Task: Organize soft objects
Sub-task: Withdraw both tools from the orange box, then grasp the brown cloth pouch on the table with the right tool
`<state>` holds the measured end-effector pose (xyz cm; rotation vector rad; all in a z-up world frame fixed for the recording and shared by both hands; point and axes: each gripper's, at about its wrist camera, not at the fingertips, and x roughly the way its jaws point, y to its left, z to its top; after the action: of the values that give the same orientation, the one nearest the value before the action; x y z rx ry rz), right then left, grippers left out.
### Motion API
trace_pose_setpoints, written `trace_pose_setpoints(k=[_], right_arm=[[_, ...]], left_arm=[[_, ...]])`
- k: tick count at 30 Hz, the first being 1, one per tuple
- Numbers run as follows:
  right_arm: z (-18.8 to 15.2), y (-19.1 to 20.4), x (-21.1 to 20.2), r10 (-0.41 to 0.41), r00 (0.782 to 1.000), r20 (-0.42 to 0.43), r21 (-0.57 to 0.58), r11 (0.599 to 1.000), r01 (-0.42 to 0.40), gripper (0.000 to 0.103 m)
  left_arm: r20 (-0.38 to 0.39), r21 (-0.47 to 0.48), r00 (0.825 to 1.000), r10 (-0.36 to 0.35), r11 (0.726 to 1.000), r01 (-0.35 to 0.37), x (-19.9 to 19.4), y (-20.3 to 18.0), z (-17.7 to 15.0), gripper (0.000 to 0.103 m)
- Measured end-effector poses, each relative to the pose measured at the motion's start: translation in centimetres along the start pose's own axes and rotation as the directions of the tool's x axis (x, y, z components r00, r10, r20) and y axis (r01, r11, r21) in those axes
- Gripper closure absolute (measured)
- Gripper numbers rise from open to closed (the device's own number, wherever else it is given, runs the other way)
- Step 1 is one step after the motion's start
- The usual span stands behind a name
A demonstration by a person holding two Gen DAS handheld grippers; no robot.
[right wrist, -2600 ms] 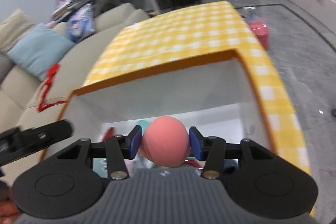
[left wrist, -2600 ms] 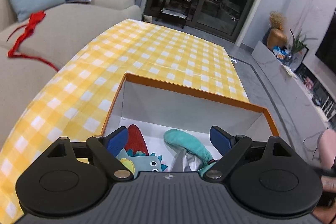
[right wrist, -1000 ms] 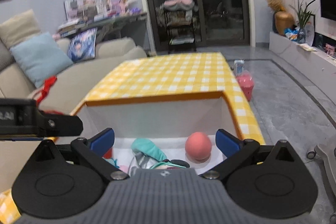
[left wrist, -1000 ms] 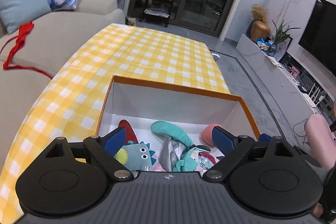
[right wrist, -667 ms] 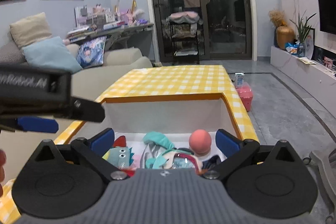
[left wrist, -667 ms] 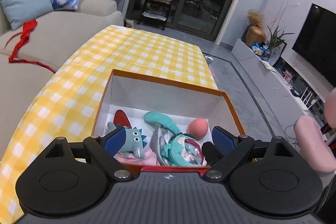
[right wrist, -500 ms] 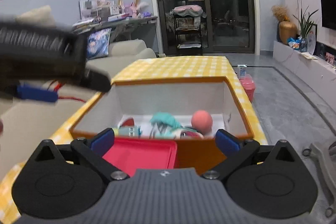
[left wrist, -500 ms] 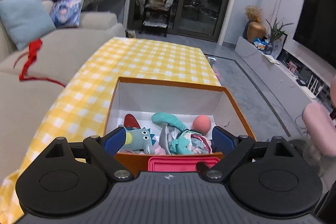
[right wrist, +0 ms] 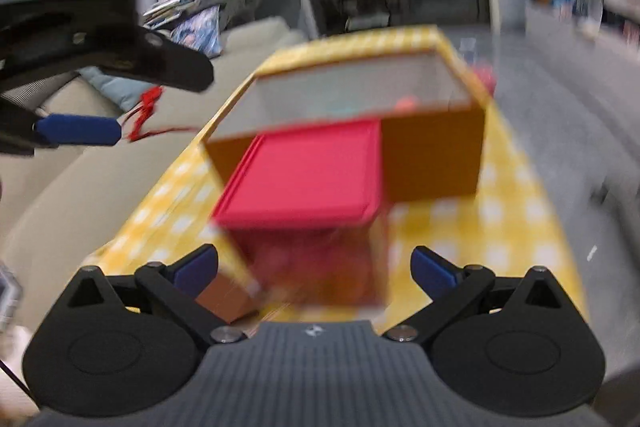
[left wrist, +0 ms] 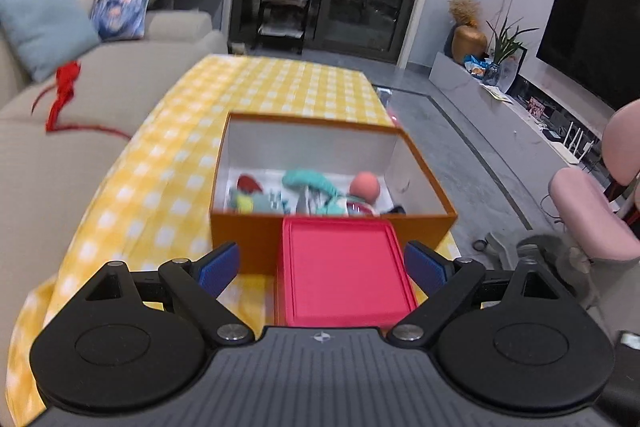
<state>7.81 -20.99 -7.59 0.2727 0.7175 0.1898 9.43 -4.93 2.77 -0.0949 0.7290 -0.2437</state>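
**A:** Living room at night, beige sofa [left wrist: 100, 147] down one side, TV [left wrist: 592, 39] on the far wall, and a tabletop [left wrist: 160, 195] under a yellow check cloth; on it sits one orange box [left wrist: 248, 239] with white insides, and just in front of it, touching or nearly so, one red lidded container [left wrist: 344, 271].

**B:** So where's the soft stuff?

**A:** All down in the orange box; I count one pink ball [left wrist: 365, 187] at the right, a teal plush [left wrist: 308, 183] in the middle, a greenish dino-looking toy [left wrist: 256, 203] at the left with something red [left wrist: 248, 183] behind it; there's a jumble of fabric under the teal one that I can't separate, so call it four or five pieces; nothing soft left out on the cloth that I can see.

**B:** And the grippers?

**A:** Two; the left hand-held gripper [left wrist: 322, 267] hangs above the near end of the tabletop, jaws spread wide, holding nothing; the right hand-held gripper [right wrist: 316, 269] is the same, wide apart and empty, though its view is badly smeared.

**B:** How would that stuff handle?

**A:** Light and squashy, I'd guess; the plush would flop, so pinch a thick bit of the body, not a limb; the ball could squirt out, so take it across the middle; the red container looks rigid; looks about done.
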Motion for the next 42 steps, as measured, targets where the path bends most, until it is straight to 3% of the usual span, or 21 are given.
trace_pose_setpoints(k=[2,7,13,14,16,19,21,23,25,28,31,33,39,41,42], right_arm=[[-0.4,0.9,0.0,0.034,0.999,-0.024,0.022,0.999,-0.033,0.003],[-0.7,2.9,0.4,0.024,0.999,-0.022,-0.048,0.999,-0.025,0.003],[0.3,3.8,3.7,0.112,0.985,-0.129,-0.058,0.991,-0.120,0.004],[0.3,4.4,4.4,0.122,0.979,-0.162,-0.088,0.987,-0.137,0.011],[0.2,5.7,5.5,0.114,0.971,-0.212,-0.166,0.975,-0.151,0.014],[0.2,8.1,6.7,0.133,0.957,-0.258,-0.287,0.935,-0.208,0.014],[0.0,9.3,7.9,0.145,0.953,-0.265,-0.345,0.909,-0.235,0.014],[-0.9,10.3,9.2,0.146,0.955,-0.258,-0.376,0.895,-0.238,0.014],[-1.6,10.7,10.8,0.128,0.951,-0.280,-0.374,0.898,-0.231,0.014],[-2.7,11.3,13.0,0.089,0.941,-0.326,-0.375,0.902,-0.215,0.014],[-3.4,11.6,13.6,0.066,0.948,-0.310,-0.390,0.901,-0.190,0.011],[-3.5,11.4,13.4,0.063,0.953,-0.296,-0.401,0.898,-0.184,0.017],[-3.3,10.5,13.0,0.025,0.970,-0.243,-0.424,0.896,-0.129,0.051],[-2.9,9.9,12.9,-0.006,0.976,-0.216,-0.413,0.907,-0.085,0.080],[-2.7,9.6,12.8,-0.015,0.977,-0.213,-0.401,0.913,-0.073,0.082]], left_arm=[[-0.014,-0.002,1.000,0.003,1.000,-0.003,-0.9,0.5,-0.7,0.000],[-0.037,0.012,0.999,0.021,1.000,-0.020,-3.1,2.3,-2.6,0.000],[-0.100,0.020,0.994,0.054,0.998,-0.052,-5.0,5.2,-5.4,0.000],[-0.093,0.011,0.994,0.060,0.998,-0.060,-5.2,5.7,-5.8,0.000],[-0.108,0.004,0.992,0.064,0.998,-0.064,-5.3,6.4,-6.3,0.000],[-0.108,-0.002,0.993,0.047,0.999,-0.048,-5.7,7.2,-6.9,0.000],[-0.089,-0.007,0.993,0.082,0.997,-0.083,-6.5,7.7,-7.5,0.000],[-0.133,-0.013,0.979,0.154,0.988,-0.157,-7.5,8.5,-8.0,0.000],[-0.129,-0.018,0.975,0.184,0.982,-0.187,-8.5,9.1,-8.7,0.000],[-0.131,-0.025,0.974,0.186,0.981,-0.191,-9.0,9.4,-9.7,0.000],[-0.136,-0.042,0.979,0.149,0.987,-0.156,-8.3,9.6,-10.4,0.000],[-0.150,-0.054,0.978,0.144,0.987,-0.154,-7.9,9.7,-10.9,0.000],[-0.172,-0.009,0.968,0.181,0.983,-0.186,-7.4,9.0,-11.9,0.000],[-0.172,-0.006,0.969,0.175,0.984,-0.179,-7.2,9.0,-12.1,0.000],[-0.172,-0.005,0.969,0.175,0.984,-0.179,-7.1,9.0,-12.2,0.000]])
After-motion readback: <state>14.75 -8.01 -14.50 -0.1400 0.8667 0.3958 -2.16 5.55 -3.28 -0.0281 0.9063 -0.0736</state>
